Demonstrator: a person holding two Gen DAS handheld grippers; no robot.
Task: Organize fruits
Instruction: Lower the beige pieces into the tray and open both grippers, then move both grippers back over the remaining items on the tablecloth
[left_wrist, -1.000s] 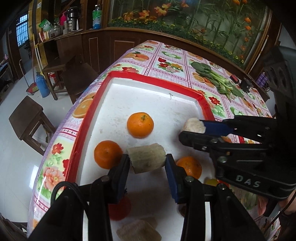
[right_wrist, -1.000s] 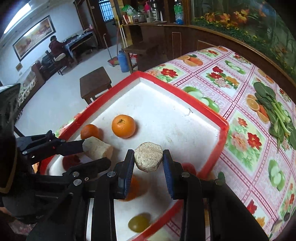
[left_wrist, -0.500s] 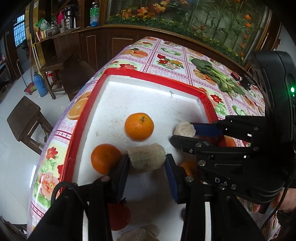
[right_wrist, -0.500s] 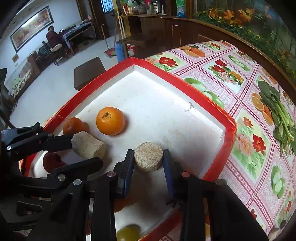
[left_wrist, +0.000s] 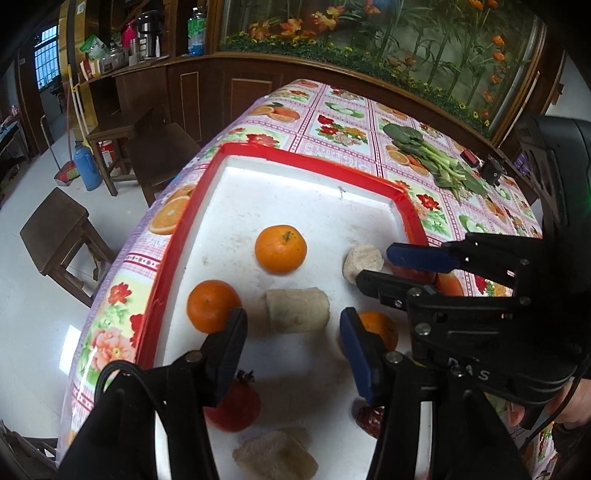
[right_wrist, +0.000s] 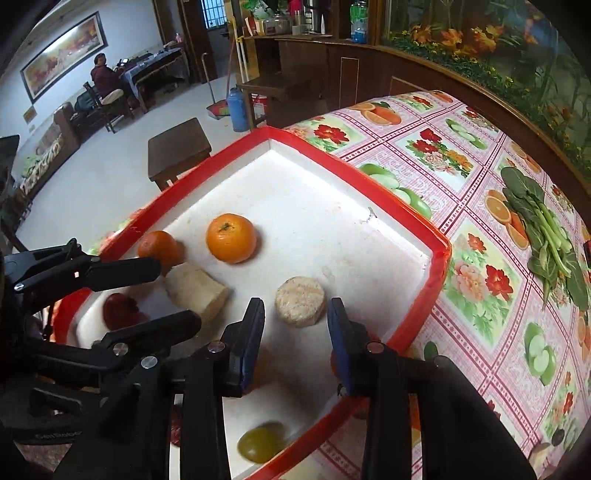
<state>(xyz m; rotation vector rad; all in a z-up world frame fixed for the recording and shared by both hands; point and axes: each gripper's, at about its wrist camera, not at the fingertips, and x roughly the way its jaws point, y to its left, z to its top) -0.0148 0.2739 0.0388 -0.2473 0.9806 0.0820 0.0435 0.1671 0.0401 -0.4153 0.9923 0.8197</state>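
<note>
A white tray with a red rim (left_wrist: 177, 236) (right_wrist: 436, 258) holds the fruit. My left gripper (left_wrist: 291, 332) is open, and a pale sugarcane piece (left_wrist: 297, 310) (right_wrist: 195, 291) lies on the tray floor between its fingers. My right gripper (right_wrist: 295, 325) (left_wrist: 373, 269) is open, and a shorter round cane piece (right_wrist: 301, 301) (left_wrist: 364, 260) stands on the tray between its fingers. Oranges (left_wrist: 280, 249) (left_wrist: 212, 304) (right_wrist: 231, 238) (right_wrist: 159, 247) lie further in. A third orange (left_wrist: 380, 326) sits by my left gripper's right finger.
A red pomegranate (left_wrist: 236, 410) (right_wrist: 120, 312), another cane piece (left_wrist: 275, 459), a red date (left_wrist: 369, 419) and a green fruit (right_wrist: 260, 441) lie at the tray's near end. Leafy greens (left_wrist: 432, 158) (right_wrist: 543, 229) lie on the flowered tablecloth. Wooden stools (left_wrist: 59, 232) stand beside the table.
Both grippers came down to the tray floor and opened. Each let go of its cane piece, which now rests on the tray.
</note>
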